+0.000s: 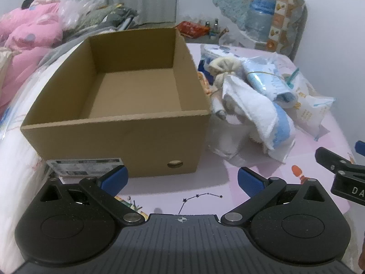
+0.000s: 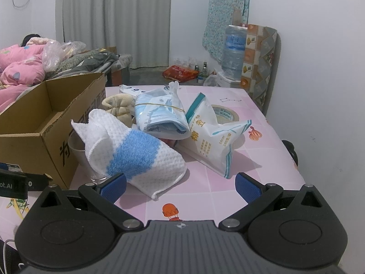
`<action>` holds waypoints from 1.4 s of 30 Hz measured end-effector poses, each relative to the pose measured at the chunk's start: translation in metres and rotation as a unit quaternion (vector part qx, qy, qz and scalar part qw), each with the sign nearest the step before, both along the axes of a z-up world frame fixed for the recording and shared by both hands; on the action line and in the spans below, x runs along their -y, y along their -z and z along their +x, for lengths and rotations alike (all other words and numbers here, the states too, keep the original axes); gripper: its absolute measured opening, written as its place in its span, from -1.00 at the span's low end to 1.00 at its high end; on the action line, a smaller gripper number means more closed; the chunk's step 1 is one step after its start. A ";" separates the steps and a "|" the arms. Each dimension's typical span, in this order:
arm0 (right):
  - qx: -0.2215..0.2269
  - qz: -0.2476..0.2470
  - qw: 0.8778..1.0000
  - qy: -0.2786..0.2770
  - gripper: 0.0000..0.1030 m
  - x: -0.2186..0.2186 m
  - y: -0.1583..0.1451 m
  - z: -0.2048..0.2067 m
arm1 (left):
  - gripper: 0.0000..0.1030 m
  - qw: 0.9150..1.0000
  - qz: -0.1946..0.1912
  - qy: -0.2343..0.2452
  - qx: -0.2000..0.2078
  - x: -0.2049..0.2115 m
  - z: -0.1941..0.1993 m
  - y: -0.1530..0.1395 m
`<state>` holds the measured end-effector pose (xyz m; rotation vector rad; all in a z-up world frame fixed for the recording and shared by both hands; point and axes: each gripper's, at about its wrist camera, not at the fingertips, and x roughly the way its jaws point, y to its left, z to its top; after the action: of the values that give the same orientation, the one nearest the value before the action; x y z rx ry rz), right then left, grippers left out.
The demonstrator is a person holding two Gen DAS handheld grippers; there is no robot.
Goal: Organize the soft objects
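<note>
Nearest, the left tool hovers over the pink patterned tabletop with its blue pads spread apart and nothing between them, just short of the front wall of the cardboard box. The right tool is likewise released, its jaws standing wide with only bare tabletop between them; its left pad sits just beside the near edge of the white-and-blue waffle-weave cloth.

That cloth lies folded and slumped just to the right of the box, draped partly over a clear glass that stands against the box's side wall. The box itself is open at the top, upright, and its inside shows only bare cardboard floor.

Behind the cloth, still to the right of the box, sits a beige plush item, touching a bundle of blue-and-white packets bound with a rubber band. Leaning against that bundle is a white bag of cotton swabs, and behind the bag a roll of tape lies flat.

Beyond the box's left side, pink bedding is heaped on a bed; far past the tabletop a water jug stands by the wall.
</note>
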<state>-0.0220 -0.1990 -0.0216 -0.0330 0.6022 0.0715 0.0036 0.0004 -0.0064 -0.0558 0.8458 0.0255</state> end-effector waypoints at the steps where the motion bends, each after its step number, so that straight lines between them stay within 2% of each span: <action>1: 0.001 0.003 1.000 -0.003 0.33 0.001 0.001 0.000 | 0.99 1.000 0.001 0.002 0.003 0.001 0.000 0.000; 6: 0.013 0.046 0.998 -0.032 0.33 0.013 0.003 0.005 | 0.99 0.999 0.003 0.020 0.027 0.008 -0.006 -0.001; 11: 0.015 0.152 0.984 -0.092 0.33 0.027 0.005 0.025 | 0.99 0.998 -0.009 0.030 0.046 0.009 -0.009 -0.001; 15: -0.011 0.201 0.974 -0.100 0.33 0.032 0.019 0.059 | 0.99 0.997 -0.025 0.028 0.062 0.003 -0.012 -0.005; 20: -0.051 0.255 0.961 -0.093 0.33 0.036 0.043 0.093 | 0.99 0.997 -0.014 0.020 0.068 0.000 -0.014 -0.007; 23: -0.069 0.269 0.955 -0.104 0.32 0.031 0.052 0.101 | 0.99 0.998 -0.012 0.018 0.066 -0.002 -0.014 -0.006; 24: -0.074 0.269 0.954 -0.105 0.26 0.031 0.055 0.103 | 0.99 0.998 -0.011 0.017 0.067 -0.003 -0.015 -0.005; 30: -0.083 0.308 0.942 -0.107 0.19 0.039 0.059 0.101 | 0.99 0.997 -0.009 0.020 0.078 -0.004 -0.020 -0.007; 33: -0.076 0.306 0.943 -0.106 0.18 0.043 0.058 0.095 | 0.99 0.995 -0.026 0.028 0.094 -0.005 -0.024 -0.008; 37: -0.073 0.325 0.938 -0.097 0.16 0.058 0.055 0.081 | 0.98 0.991 -0.053 0.045 0.112 -0.005 -0.028 -0.012; 40: -0.085 0.341 0.931 -0.099 0.16 0.072 0.057 0.064 | 0.97 0.989 -0.057 0.068 0.117 -0.001 -0.030 -0.015; 42: -0.107 0.360 0.921 -0.105 0.16 0.082 0.063 0.052 | 0.95 0.988 -0.061 0.085 0.118 0.003 -0.030 -0.017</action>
<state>0.0299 -0.2808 -0.0841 0.6342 0.7597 0.5075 -0.0268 -0.0027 0.0102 -0.0993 0.6129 -0.1891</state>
